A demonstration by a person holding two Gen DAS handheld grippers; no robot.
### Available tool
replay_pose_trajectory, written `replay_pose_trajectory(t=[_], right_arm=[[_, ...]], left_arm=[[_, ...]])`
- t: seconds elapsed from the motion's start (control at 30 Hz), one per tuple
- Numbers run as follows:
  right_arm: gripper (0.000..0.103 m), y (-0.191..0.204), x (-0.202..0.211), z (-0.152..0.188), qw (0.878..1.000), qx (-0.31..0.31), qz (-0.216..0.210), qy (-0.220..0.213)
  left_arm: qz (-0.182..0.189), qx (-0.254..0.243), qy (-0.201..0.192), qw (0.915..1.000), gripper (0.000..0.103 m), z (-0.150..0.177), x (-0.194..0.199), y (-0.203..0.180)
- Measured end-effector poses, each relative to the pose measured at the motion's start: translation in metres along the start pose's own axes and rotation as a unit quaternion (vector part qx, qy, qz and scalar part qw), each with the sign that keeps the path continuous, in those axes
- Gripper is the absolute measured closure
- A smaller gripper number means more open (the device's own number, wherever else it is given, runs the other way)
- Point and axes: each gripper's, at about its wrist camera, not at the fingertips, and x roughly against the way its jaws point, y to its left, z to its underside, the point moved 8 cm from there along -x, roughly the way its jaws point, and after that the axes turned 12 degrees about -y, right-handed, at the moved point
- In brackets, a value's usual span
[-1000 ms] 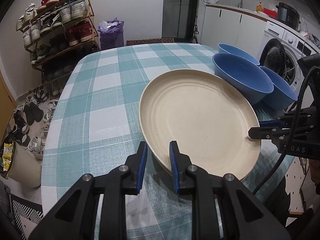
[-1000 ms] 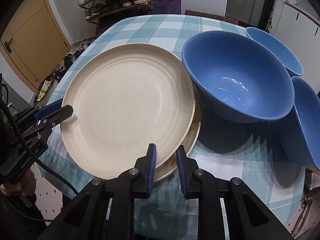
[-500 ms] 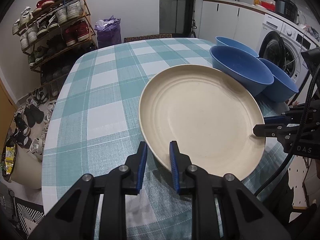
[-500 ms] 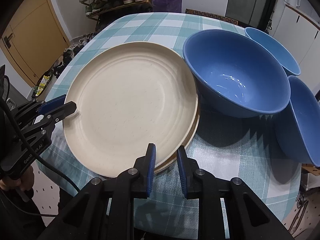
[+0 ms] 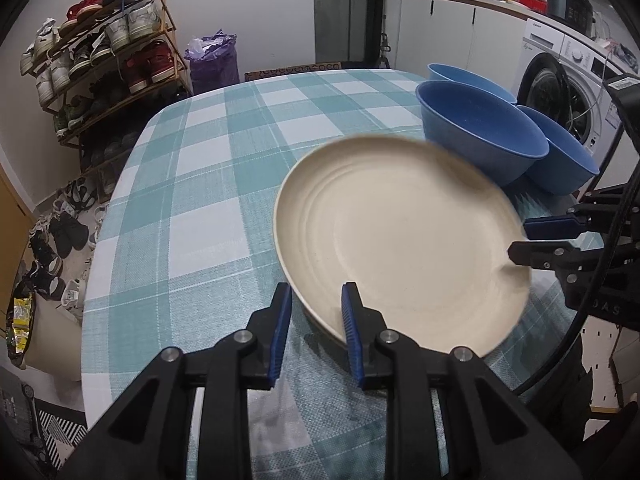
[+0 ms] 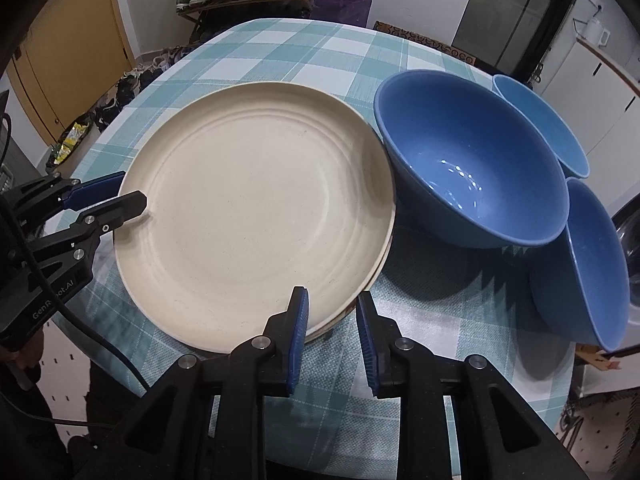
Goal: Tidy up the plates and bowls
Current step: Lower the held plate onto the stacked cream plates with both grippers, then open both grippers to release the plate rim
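Now a cream plate [image 6: 256, 208] sits on top of at least one matching plate, whose rim [image 6: 382, 258] peeks out along the side toward the bowls, on a table [image 5: 192, 184] covered with a teal and white checked cloth. Both tongs have just been opening. The left tongs [image 5: 316, 312] straddle the top plate's rim on the side away from the bowls, one blade under the edge and one over it, with a visible gap, so the rim lies loosely between them, not pinched. The right tongs [image 6: 332, 320] straddle the opposite part of the rim in the same loose way, on the side nearer the bowls. The plate is round and lies almost flat, face up, so it has no long axis; its far edge is blurred in the left view. Directly beside the stack, its rim close against the plates', stands a large blue bowl [image 6: 472, 160], upright and empty, with two more blue bowls [image 6: 592, 264] leaning behind and beside it. Judging by position, the right tongs are nearer the bowls, which remain unstacked.
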Motion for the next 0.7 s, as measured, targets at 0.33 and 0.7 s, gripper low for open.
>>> replay_pose_trajectory(t=[0.33, 0.7], right_arm=[[0.078, 0.014, -0.004, -0.001, 0.999, 0.020, -0.025, -0.007], [0.065, 0.015, 0.006, 0.000, 0.997, 0.006, -0.070, -0.036]], left_arm=[[-0.009, -0.006, 0.005, 0.9999, 0.075, 0.003, -0.007, 0.001], [-0.045, -0.004, 0.013, 0.9989, 0.052, 0.005, -0.012, 0.007]])
